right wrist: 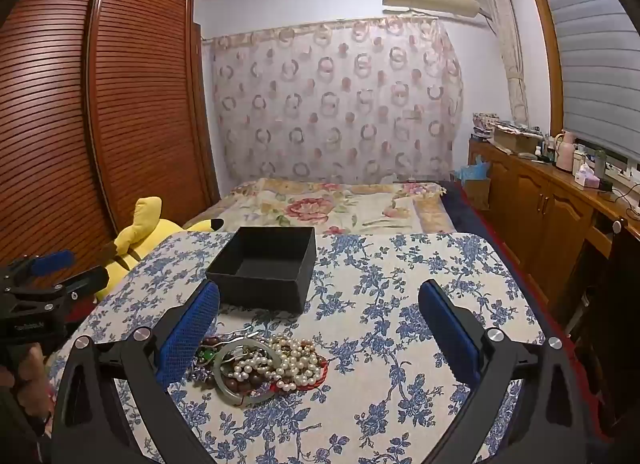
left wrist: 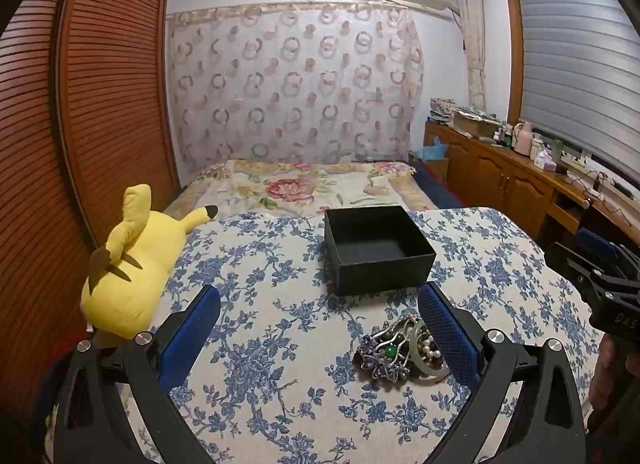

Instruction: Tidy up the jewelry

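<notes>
A pile of jewelry [left wrist: 400, 352] lies on the blue-flowered tablecloth: a purple beaded piece with a green stone, a pale jade bangle [right wrist: 240, 374], pearl strands [right wrist: 296, 360] and dark red beads. An empty black box [left wrist: 376, 250] stands open behind it, also in the right wrist view [right wrist: 266, 264]. My left gripper [left wrist: 320, 328] is open, its right finger beside the pile. My right gripper [right wrist: 320, 328] is open, its left finger next to the pile. Both are empty.
A yellow plush toy [left wrist: 128, 264] lies at the table's left edge. A bed [left wrist: 304, 188] is beyond the table, a wooden wardrobe [left wrist: 80, 124] on the left, a wooden cabinet [right wrist: 552, 208] with clutter on the right.
</notes>
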`<state>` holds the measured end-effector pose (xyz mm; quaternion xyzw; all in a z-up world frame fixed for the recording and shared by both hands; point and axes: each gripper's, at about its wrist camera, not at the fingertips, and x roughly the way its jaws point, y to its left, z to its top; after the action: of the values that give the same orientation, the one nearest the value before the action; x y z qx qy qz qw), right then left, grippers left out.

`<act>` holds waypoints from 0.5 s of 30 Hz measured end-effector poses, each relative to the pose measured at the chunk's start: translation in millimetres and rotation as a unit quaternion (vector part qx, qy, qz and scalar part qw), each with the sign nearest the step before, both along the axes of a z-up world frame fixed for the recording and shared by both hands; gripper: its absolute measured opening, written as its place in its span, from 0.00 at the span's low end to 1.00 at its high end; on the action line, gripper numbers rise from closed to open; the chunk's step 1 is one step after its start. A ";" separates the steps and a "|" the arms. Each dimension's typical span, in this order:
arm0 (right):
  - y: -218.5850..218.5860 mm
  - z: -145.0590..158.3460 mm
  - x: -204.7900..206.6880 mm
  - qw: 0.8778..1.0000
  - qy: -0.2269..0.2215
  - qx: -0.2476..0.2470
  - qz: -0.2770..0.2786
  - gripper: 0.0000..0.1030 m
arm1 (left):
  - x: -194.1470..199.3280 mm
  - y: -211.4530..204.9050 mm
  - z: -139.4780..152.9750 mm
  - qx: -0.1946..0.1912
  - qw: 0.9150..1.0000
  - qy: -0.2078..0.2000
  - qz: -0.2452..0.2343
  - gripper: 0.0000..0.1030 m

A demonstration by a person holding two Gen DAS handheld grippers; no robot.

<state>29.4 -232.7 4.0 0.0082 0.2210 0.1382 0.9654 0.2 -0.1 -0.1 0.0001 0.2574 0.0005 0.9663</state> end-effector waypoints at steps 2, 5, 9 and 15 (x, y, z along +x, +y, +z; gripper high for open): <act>-0.2 -0.2 0.1 1.000 0.000 0.000 -0.001 0.98 | -0.2 0.0 0.1 0.000 1.000 -0.002 0.000 0.93; -0.1 -0.2 0.1 1.000 0.000 0.000 -0.001 0.98 | -0.1 -0.1 0.0 0.001 1.000 -0.001 0.000 0.93; -0.1 -0.1 0.1 1.000 0.000 0.000 -0.001 0.98 | 0.2 0.0 -0.4 0.000 1.000 -0.001 0.000 0.93; -0.2 -0.2 0.2 1.000 0.001 0.001 0.000 0.98 | 0.4 0.2 -0.6 -0.001 1.000 -0.003 0.000 0.93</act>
<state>29.6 -232.9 3.8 0.0094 0.2222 0.1384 0.9651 0.6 0.1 -0.7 -0.0005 0.2546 0.0004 0.9670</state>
